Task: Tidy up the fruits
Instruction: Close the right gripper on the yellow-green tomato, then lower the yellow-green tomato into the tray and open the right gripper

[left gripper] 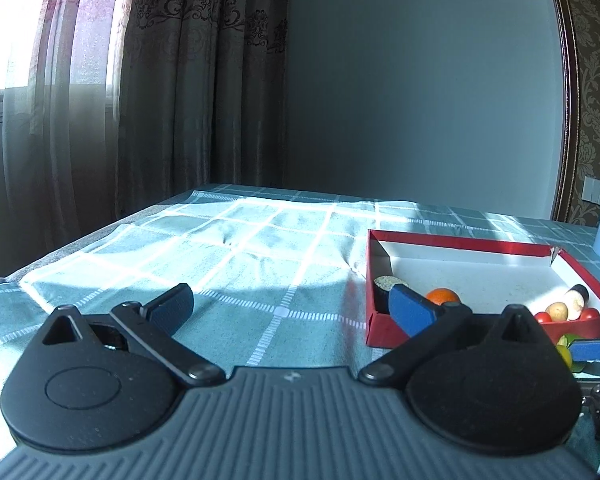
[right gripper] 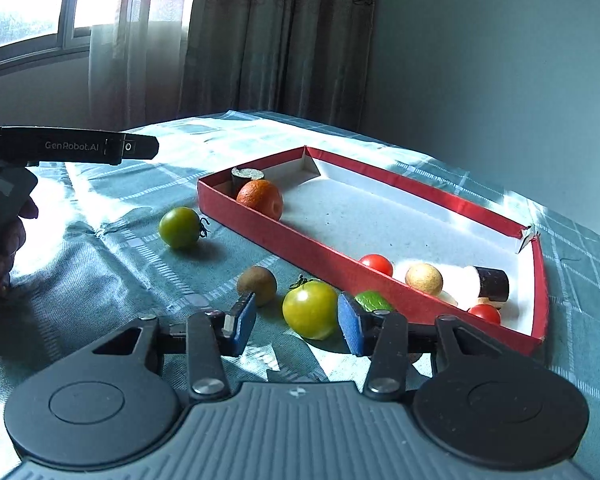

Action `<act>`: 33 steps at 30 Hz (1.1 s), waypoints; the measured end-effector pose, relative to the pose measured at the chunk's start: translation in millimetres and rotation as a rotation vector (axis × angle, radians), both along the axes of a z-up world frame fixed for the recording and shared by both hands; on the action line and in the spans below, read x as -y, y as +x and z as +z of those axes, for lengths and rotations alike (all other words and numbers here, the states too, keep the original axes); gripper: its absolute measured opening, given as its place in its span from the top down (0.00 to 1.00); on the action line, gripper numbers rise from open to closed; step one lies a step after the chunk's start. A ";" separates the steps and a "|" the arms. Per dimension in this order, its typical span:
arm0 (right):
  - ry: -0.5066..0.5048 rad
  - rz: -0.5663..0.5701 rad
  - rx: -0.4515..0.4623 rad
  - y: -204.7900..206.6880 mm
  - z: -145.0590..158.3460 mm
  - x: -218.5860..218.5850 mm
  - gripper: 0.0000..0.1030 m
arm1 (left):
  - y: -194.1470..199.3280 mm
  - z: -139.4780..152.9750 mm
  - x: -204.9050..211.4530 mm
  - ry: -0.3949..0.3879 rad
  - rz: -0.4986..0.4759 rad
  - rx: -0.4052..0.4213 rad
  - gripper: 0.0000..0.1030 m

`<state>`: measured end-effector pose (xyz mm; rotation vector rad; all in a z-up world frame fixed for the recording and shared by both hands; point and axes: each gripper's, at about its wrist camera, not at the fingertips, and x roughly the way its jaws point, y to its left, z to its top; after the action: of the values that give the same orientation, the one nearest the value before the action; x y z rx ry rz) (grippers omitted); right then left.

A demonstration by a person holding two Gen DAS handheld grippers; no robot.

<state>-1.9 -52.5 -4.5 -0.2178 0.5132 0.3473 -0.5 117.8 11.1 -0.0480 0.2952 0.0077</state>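
— What is laid on the checked tablecloth (right gripper: 100, 248)?
— A red tray (right gripper: 300, 236) is set there; a yellow-green tomato (right gripper: 310, 309) is framed between the right gripper (right gripper: 297, 326) pads, spread apart.
— And the left gripper (left gripper: 292, 304)?
— Held wide open, nothing gripped.

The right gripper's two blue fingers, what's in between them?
In the right wrist view, a yellow-green tomato sits on the tablecloth between the open right gripper fingers, just outside the red box. They aren't squeezing it.
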 end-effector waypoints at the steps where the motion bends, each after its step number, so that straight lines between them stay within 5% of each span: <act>1: -0.009 -0.005 -0.005 1.5 -0.7 0.2 0.58 | -0.2 -0.4 0.7 0.000 0.000 0.001 0.00; 18: -0.249 -0.045 0.061 2.9 -10.1 -27.7 0.70 | 8.0 -1.0 1.3 -0.004 -0.012 -0.028 0.00; 26: -0.024 -0.091 0.147 5.5 32.1 -2.4 0.70 | 11.6 -2.1 6.6 0.027 -0.010 -0.051 0.00; 33: 0.169 -0.141 0.026 54.7 31.7 23.2 0.70 | 14.3 -4.0 9.9 0.050 0.003 -0.064 0.00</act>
<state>52.8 -75.6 27.2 -0.0223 0.4682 0.2482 13.8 107.8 7.1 0.0018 0.3583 0.0195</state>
